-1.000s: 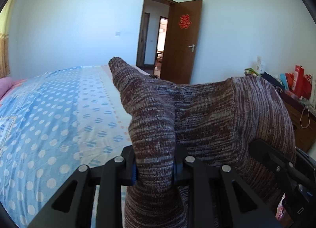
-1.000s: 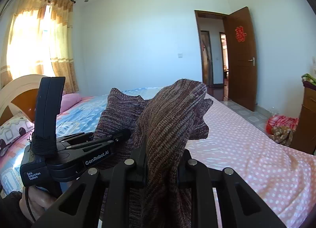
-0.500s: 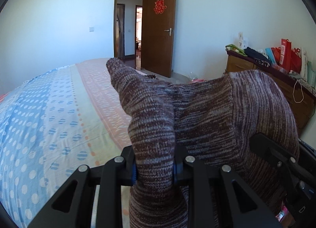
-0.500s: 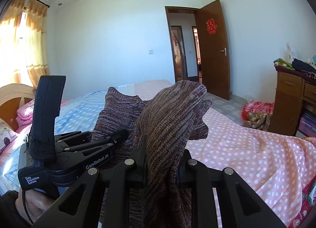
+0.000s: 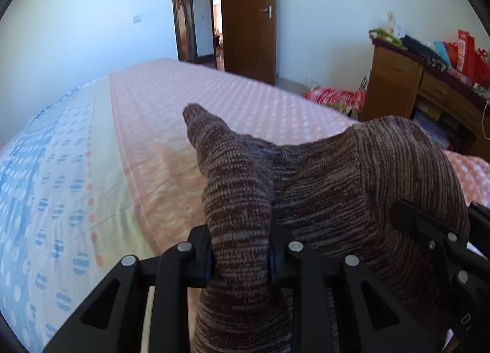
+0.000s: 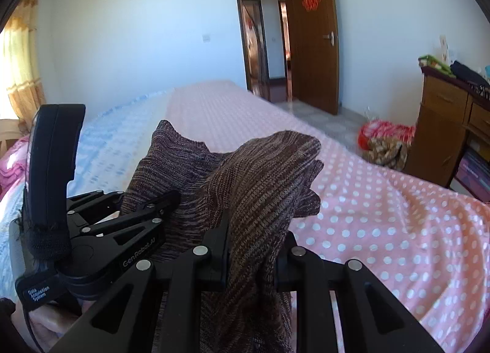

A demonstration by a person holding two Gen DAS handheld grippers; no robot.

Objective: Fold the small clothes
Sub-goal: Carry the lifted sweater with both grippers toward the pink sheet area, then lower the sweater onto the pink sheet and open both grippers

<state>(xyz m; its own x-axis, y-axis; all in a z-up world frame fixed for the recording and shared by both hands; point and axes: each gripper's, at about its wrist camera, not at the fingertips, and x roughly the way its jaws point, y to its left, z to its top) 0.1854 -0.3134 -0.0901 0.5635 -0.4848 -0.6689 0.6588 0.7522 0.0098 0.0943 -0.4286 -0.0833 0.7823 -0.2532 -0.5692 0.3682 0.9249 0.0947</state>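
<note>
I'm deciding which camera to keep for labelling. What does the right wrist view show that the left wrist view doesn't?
Only the right wrist view shows the curtain and the whole left gripper from the side. Only the left wrist view shows the red bags on the dresser. Both show the brown knit garment clamped in their own jaws, the polka-dot bed and the open door.

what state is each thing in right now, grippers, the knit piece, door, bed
left gripper: jaws opening, knit fabric still pinched between them
right gripper: shut on the knit garment
brown knit garment: bunched, held up over the bed by both grippers
bedroom door: open
bed cover: spread out, slightly wrinkled
</note>
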